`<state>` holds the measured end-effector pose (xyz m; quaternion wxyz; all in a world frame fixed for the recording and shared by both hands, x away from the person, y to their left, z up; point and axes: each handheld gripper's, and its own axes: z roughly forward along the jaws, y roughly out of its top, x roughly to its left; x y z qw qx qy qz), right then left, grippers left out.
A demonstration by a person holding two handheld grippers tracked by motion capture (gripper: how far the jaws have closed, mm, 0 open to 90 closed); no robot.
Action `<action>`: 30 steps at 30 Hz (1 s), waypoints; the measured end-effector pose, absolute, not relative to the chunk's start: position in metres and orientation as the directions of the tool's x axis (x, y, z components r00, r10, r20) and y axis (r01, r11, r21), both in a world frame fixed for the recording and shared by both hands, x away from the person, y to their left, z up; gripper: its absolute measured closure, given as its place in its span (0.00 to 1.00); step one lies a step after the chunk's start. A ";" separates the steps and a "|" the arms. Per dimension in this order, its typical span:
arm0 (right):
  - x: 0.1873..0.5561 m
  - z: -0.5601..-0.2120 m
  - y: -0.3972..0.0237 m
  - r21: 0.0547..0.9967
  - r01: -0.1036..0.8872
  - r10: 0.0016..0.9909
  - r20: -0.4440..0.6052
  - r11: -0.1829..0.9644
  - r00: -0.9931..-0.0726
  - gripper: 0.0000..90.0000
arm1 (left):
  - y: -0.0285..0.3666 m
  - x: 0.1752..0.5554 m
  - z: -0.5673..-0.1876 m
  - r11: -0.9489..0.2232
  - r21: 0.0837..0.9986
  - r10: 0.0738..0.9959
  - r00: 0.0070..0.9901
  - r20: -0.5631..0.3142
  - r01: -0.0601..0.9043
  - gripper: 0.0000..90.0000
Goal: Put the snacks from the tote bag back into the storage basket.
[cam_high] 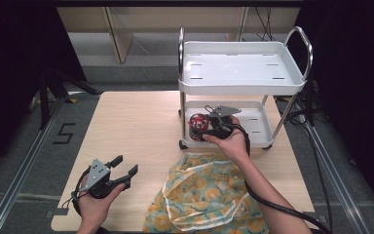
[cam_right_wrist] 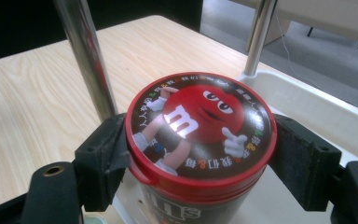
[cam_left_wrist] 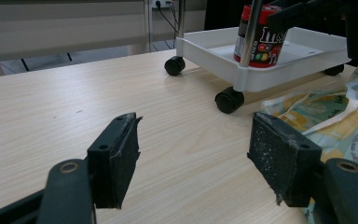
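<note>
A dark candy jar with a red cartoon lid (cam_right_wrist: 200,121) stands upright in the lower tray of a white wheeled cart (cam_high: 241,87), by the front left post. My right gripper (cam_high: 200,127) is shut on the jar (cam_high: 197,122), its pads (cam_right_wrist: 107,149) pressed to both sides just under the lid. Whether the jar's base touches the tray I cannot tell. My left gripper (cam_high: 126,164) hovers open over the table's front left with nothing between its pads (cam_left_wrist: 121,158). From there the jar (cam_left_wrist: 261,42) is seen behind a chrome post.
A floral cloth bag with white handles (cam_high: 204,195) lies crumpled at the table's front middle, just right of the left gripper (cam_left_wrist: 193,140). The cart's chrome posts (cam_right_wrist: 86,51) flank the jar. Its top shelf (cam_high: 233,53) is bare. Bare wood table (cam_high: 136,122) spreads to the left.
</note>
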<state>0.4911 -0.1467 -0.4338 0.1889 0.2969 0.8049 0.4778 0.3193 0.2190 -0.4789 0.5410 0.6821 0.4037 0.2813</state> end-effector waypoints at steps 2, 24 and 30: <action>0.493 -0.436 -0.147 0.884 0.291 0.650 -0.020 0.367 -0.760 0.29 | 0.219 0.319 -0.479 -0.091 0.965 0.855 0.516 -0.052 0.247 0.36; 0.491 -0.439 -0.145 0.870 0.325 0.668 -0.007 0.370 -0.744 0.28 | 0.219 0.319 -0.479 -0.090 0.965 0.854 0.517 -0.053 0.248 0.36; 0.481 -0.430 -0.151 0.873 0.325 0.687 -0.015 0.363 -0.726 0.25 | 0.219 0.318 -0.479 -0.085 0.965 0.855 0.516 -0.056 0.247 0.36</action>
